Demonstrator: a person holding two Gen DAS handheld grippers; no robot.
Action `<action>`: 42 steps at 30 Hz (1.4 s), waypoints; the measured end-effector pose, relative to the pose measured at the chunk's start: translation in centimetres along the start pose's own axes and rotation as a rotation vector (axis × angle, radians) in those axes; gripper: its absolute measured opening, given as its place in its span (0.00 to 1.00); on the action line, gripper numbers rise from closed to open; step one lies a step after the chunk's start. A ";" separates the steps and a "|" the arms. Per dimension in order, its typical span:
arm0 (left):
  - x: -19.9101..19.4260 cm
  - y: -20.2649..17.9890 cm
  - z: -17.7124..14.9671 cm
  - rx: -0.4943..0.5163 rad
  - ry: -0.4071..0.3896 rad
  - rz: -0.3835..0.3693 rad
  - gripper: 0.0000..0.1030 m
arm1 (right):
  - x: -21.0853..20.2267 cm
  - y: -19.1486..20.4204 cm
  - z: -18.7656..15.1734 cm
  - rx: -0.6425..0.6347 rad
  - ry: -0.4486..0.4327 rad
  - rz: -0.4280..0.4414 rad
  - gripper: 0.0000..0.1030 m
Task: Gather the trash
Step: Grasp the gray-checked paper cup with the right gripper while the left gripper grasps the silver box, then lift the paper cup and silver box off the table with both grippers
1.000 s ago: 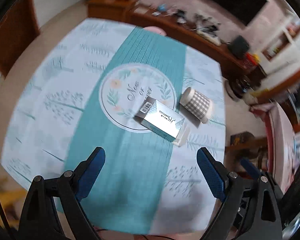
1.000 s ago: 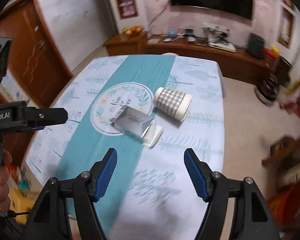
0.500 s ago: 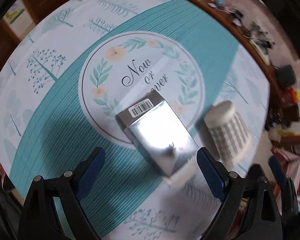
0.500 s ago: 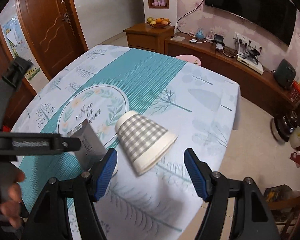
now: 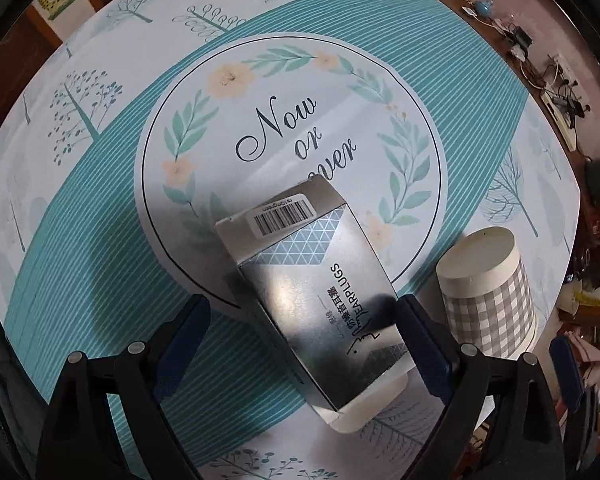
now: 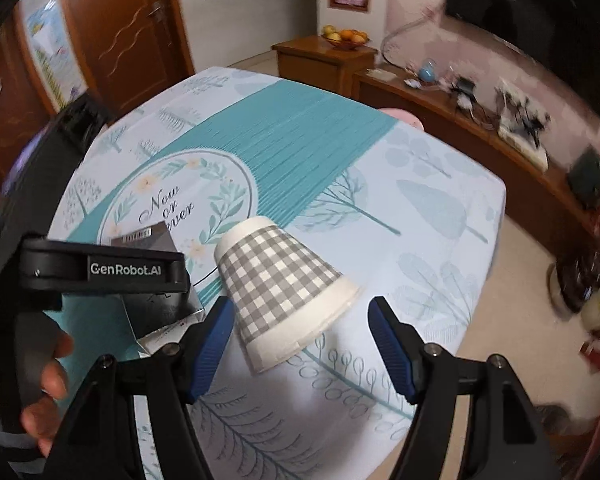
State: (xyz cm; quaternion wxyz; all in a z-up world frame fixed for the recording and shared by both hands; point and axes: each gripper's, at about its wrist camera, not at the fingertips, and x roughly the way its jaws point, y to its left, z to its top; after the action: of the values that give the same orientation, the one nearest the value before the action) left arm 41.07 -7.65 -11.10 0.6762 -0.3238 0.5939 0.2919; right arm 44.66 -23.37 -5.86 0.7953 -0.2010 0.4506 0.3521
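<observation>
A silver earplugs box (image 5: 312, 292) with a barcode label lies flat on the tablecloth. My left gripper (image 5: 302, 346) points straight down over it, open, and the box's near half sits between the jaws. The right fingertip (image 5: 410, 316) is at the box's edge; the left one stands apart. A grey checked paper cup (image 5: 488, 292) lies on its side just right of the box. My right gripper (image 6: 302, 346) is open, and the cup (image 6: 284, 292) has its white rim end close in front of the gap. The box (image 6: 148, 236) is partly hidden behind the left tool's black body (image 6: 100, 270).
The table carries a teal and white cloth (image 5: 100, 240); its far right edge (image 6: 496, 208) drops to the floor. A hand (image 6: 48, 380) holds the left tool. Behind the table are a pink stool (image 6: 404, 118) and a wooden sideboard (image 6: 480, 120) with cables.
The left gripper has come down and rolled, so the box now lies between its jaws. The right gripper has swung across and closed in on the cup.
</observation>
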 end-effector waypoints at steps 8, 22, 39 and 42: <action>-0.2 2.3 0.5 0.003 0.033 -0.016 0.90 | 2.8 3.8 -0.3 -0.275 0.019 -0.112 0.69; 0.4 2.3 1.9 -0.082 0.121 -0.089 0.90 | 3.9 1.3 1.8 -0.165 0.008 -0.061 0.34; 1.8 -2.3 1.4 -0.062 0.132 0.069 0.71 | 3.1 -0.8 2.0 0.064 0.040 0.100 0.32; 1.5 -1.9 1.0 -0.046 0.140 0.067 0.69 | 2.8 -0.3 1.6 0.064 0.045 0.111 0.32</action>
State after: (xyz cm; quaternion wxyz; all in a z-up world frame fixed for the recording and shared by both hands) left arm 43.38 -8.02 -12.36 0.6153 -0.3389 0.6433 0.3045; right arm 46.77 -21.48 -7.41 0.7704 -0.1581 0.4898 0.3764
